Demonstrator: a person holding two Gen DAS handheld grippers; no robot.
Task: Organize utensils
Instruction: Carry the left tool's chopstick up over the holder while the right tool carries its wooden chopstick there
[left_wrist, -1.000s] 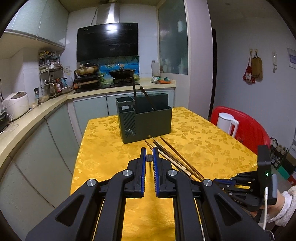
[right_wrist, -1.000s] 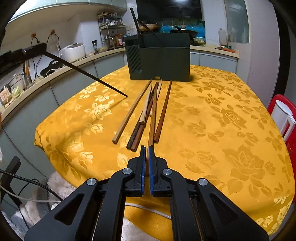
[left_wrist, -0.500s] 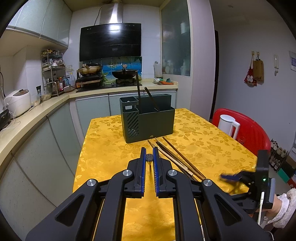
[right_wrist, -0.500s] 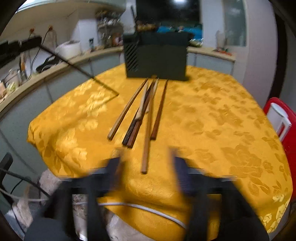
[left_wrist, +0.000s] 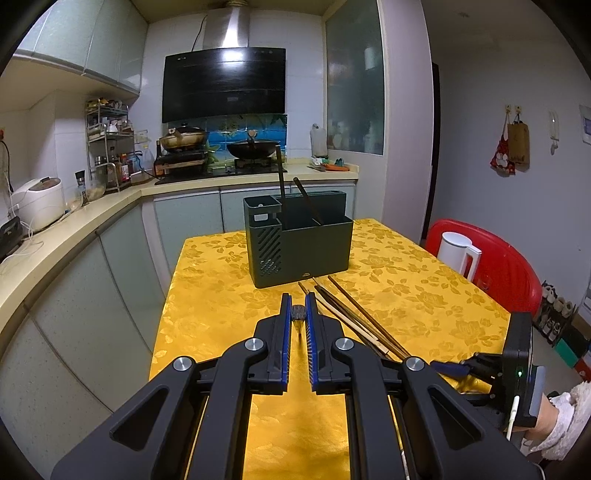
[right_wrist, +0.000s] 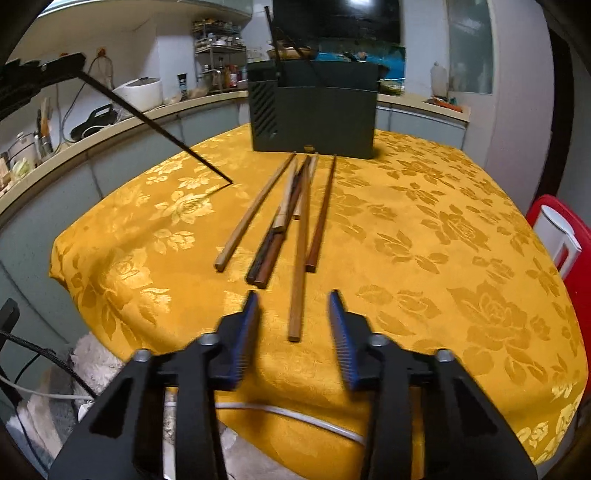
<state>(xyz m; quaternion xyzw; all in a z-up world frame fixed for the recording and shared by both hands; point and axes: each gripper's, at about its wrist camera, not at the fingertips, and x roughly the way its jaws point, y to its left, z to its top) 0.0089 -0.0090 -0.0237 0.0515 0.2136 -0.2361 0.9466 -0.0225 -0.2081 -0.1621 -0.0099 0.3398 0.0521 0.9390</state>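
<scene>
Our right gripper (right_wrist: 294, 314) is closing, jaws still apart astride the near end of a chopstick (right_wrist: 301, 258) by the tabletop's near edge. We should centre on it; our left gripper (left_wrist: 298, 314) clamps a dark chopstick (right_wrist: 155, 125).

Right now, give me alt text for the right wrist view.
The right gripper, jaws closing but not yet touching, straddles the near end of a light wooden chopstick on the yellow tablecloth. More chopsticks lie beyond, before a dark utensil holder.
</scene>
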